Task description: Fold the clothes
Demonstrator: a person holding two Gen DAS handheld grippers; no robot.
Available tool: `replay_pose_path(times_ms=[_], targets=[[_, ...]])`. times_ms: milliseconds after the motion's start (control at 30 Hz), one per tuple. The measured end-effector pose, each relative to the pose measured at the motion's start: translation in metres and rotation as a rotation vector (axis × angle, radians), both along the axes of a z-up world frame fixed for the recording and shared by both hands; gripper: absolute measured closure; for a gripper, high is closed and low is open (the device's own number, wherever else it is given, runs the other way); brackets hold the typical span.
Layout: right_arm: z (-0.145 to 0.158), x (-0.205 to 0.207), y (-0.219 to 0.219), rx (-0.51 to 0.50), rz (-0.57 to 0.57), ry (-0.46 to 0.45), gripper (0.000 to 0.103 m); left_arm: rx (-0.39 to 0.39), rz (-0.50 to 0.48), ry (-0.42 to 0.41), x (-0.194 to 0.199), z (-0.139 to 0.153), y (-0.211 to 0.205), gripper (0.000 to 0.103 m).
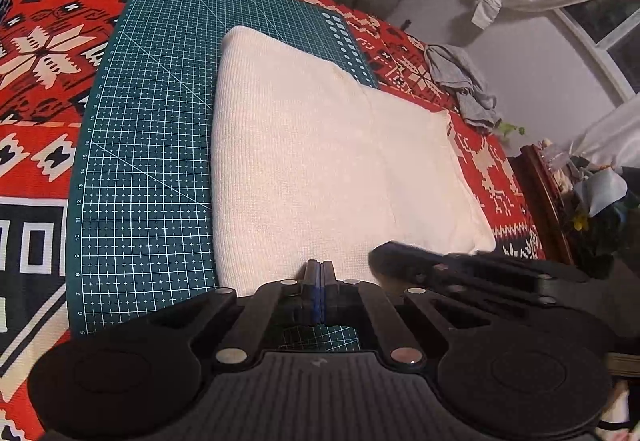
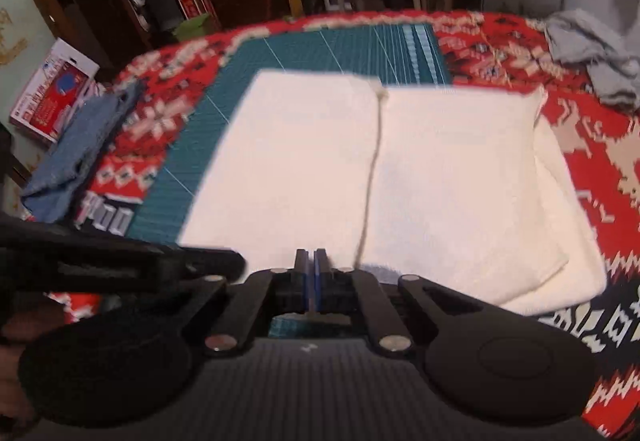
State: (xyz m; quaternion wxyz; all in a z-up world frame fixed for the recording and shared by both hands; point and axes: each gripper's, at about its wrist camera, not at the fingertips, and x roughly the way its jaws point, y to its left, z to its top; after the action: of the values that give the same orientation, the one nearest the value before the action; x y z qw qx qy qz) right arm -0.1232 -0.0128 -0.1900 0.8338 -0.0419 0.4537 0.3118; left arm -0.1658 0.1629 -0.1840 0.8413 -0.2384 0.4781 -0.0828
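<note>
- Left wrist view showed our left gripper (image 1: 321, 273) at the near edge of the white cloth (image 1: 304, 161), its jaws pressed together. Whether a hem was pinched between them we could not tell.
- Our right gripper (image 2: 311, 261) was likewise clenched at the near edge of the cloth, just beside the left gripper. That view was blurred, so we could not say if it held fabric.
- The cloth lay partly on the green mat (image 1: 152, 145), covering the mat's right half and spilling off its right edge onto the red blanket (image 1: 44, 53).
- The cloth looked already folded: a ridge or seam ran down its middle, and at its right side a lower layer peeked out beneath the upper one.
- We judged this piece well along, perhaps one more fold or a final squaring-up left.
- A grey garment (image 2: 592, 53) lay crumpled on the blanket, well right of the mat and beyond it, seemingly still to be folded.
- A blue cloth (image 2: 76, 153) rested on the blanket left of the mat. It looked roughly bundled; we could not tell whether it counted as done.
</note>
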Motion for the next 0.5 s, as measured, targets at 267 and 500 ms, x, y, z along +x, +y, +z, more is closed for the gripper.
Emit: replay_pose_path(times_ms=[267, 500], targets=[[0.01, -0.006, -0.008, 0.017, 0.011, 0.007, 0.101, 0.013, 0.014, -0.036, 0.009, 0.01, 0.003, 0.101], [0.015, 0.013, 0.009, 0.035, -0.011, -0.019, 0.1, 0.041, 0.025, -0.05, 0.024, 0.007, -0.002, 0.101]])
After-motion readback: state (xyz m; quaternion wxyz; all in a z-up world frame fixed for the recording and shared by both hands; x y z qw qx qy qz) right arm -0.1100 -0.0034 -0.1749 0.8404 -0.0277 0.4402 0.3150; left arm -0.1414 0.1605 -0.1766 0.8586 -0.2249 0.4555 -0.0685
